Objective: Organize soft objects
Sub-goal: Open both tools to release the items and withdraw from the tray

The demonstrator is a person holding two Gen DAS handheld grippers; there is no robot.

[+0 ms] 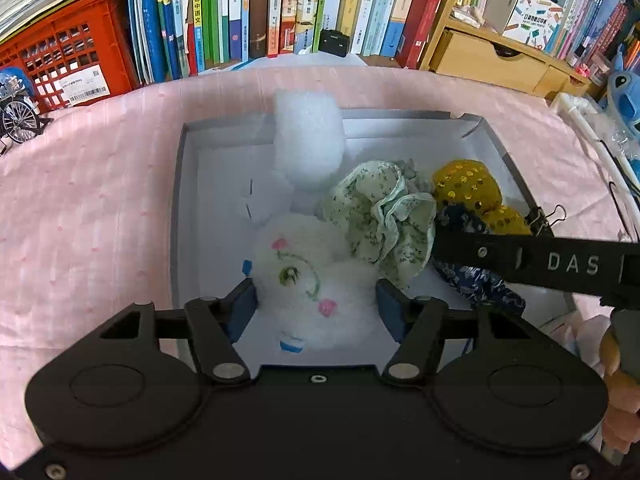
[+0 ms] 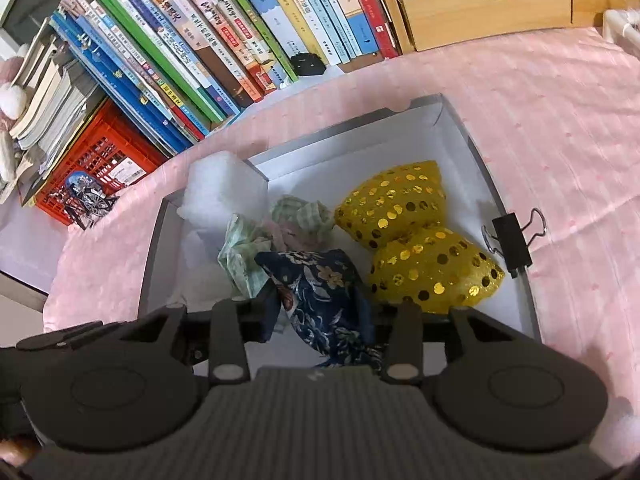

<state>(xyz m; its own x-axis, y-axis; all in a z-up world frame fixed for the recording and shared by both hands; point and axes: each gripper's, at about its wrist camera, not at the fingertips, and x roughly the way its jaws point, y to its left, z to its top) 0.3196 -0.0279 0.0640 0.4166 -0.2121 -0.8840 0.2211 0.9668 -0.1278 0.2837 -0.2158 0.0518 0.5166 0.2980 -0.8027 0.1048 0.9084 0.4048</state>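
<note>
L gripper wide open round white plush, R gripper clamps navy cloth, binder clip clear only R view

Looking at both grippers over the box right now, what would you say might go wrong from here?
1. The left gripper straddles the white fluffy item with its jaws apart; closing may catch only loose fluff, so the item could slip.
2. The right gripper is around the navy floral fabric, which touches the green floral cloth; lifting could drag that along.
3. The binder clip on the box's wall sits near the right gripper and might snag.
</note>
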